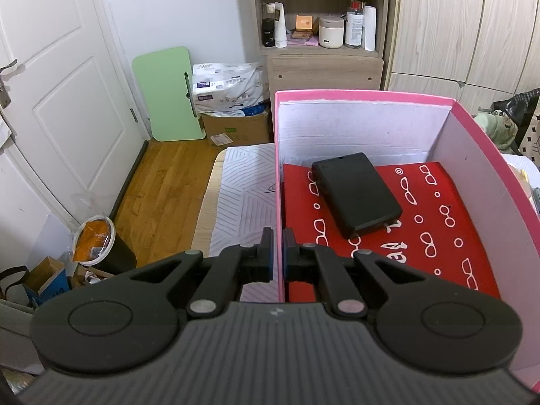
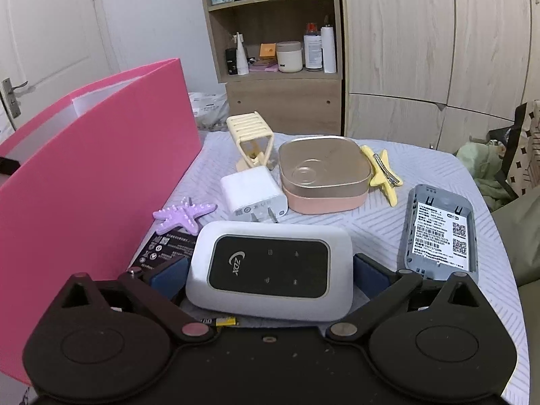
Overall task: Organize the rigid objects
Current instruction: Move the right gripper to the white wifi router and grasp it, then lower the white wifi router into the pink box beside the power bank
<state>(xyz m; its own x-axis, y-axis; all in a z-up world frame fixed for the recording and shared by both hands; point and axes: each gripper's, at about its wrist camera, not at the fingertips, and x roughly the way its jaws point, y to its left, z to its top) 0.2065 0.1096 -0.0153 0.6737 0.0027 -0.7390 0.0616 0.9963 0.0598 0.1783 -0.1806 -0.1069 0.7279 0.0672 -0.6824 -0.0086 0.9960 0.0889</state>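
Observation:
My left gripper (image 1: 277,253) is shut on the left wall of the pink box (image 1: 371,96). The box has a red patterned lining, and a black rectangular device (image 1: 356,194) lies inside. My right gripper (image 2: 270,270) is shut on a white pocket router (image 2: 270,268) with a black face, held just above the table. The pink box (image 2: 94,175) stands to the left in the right wrist view.
On the table ahead of the right gripper lie a purple starfish clip (image 2: 185,216), a white charger (image 2: 251,197), a gold and pink tin (image 2: 322,173), a cream claw clip (image 2: 251,140), a yellow star clip (image 2: 383,173), a grey device shell (image 2: 438,233) and a black card (image 2: 162,248). A shelf unit (image 2: 276,33) stands behind.

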